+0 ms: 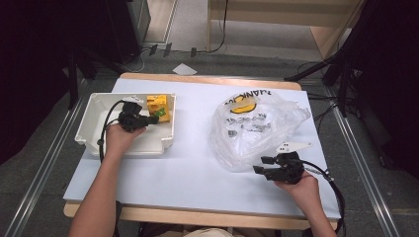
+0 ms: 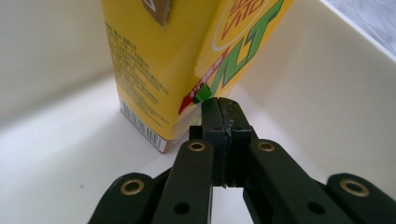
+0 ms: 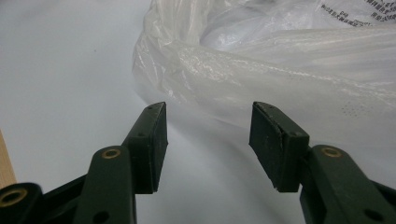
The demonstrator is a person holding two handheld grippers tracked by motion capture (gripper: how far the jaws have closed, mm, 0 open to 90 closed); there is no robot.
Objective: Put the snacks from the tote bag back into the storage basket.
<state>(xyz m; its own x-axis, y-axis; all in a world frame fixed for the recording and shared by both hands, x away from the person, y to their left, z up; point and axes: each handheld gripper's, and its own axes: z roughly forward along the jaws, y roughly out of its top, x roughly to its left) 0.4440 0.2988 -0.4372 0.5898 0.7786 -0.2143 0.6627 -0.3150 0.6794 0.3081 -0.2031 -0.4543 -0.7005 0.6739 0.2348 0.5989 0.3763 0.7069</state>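
Observation:
A yellow drink carton (image 1: 159, 107) with green and red print stands in the far right corner of a white plastic bin (image 1: 94, 129). My left gripper (image 1: 154, 119) reaches into the bin, its jaws shut with nothing between them, tips just short of the carton (image 2: 177, 60). In the left gripper view my left gripper (image 2: 219, 105) points at the carton's lower edge. A crumpled clear plastic bag (image 1: 254, 129) with printed text lies right of centre. My right gripper (image 1: 263, 164) rests on the table by the bag's near edge, jaws open and empty, facing the bag (image 3: 280, 60).
The table has a pale blue-white cover (image 1: 188, 168) with a wooden edge (image 1: 207, 217). A white paper scrap (image 1: 184, 69) lies on the floor beyond the table. Dark stands and cables flank both sides. Open surface lies between bin and bag.

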